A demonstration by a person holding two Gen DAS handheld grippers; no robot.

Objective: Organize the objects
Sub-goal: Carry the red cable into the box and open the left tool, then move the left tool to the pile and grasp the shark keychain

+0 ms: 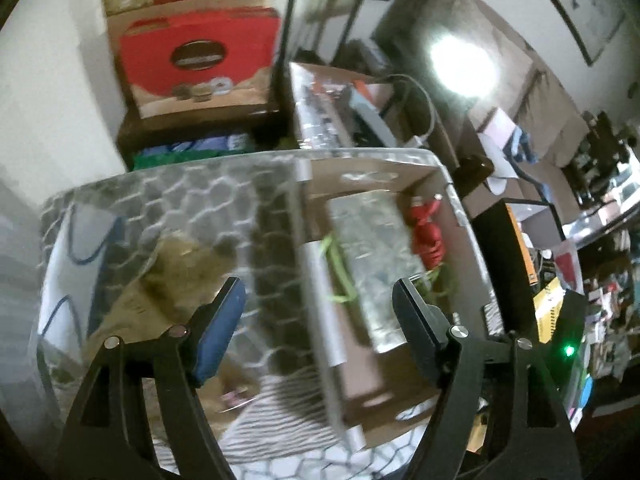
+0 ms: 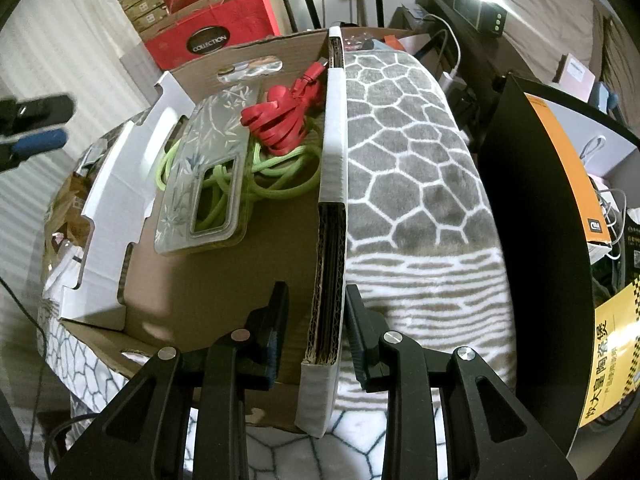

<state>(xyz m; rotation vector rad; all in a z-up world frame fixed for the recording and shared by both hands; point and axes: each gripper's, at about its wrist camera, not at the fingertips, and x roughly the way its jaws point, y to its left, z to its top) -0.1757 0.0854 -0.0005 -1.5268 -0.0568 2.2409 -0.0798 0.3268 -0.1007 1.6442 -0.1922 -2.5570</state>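
A shallow cardboard box [image 2: 208,288] lies on a grey-and-white patterned blanket [image 2: 404,160]. In it are a clear floral phone case [image 2: 208,176], a coiled red cable [image 2: 288,120] and a green cord [image 2: 276,176]. My right gripper [image 2: 316,328] is open, its jaws on either side of the box's right wall [image 2: 332,208] without pressing it. My left gripper [image 1: 320,304] is open and empty above the blanket, left of the box [image 1: 360,360]; it also shows in the right wrist view [image 2: 36,128]. The case [image 1: 372,248] and red cable [image 1: 428,232] appear blurred.
A red gift box [image 2: 216,36] on stacked cartons stands behind the box. A black panel [image 2: 532,240] and an orange-edged carton [image 2: 568,168] are to the right. Cluttered shelves [image 1: 600,280] and a bright lamp [image 1: 464,60] lie at right. A brown bag [image 2: 68,216] sits left of the box.
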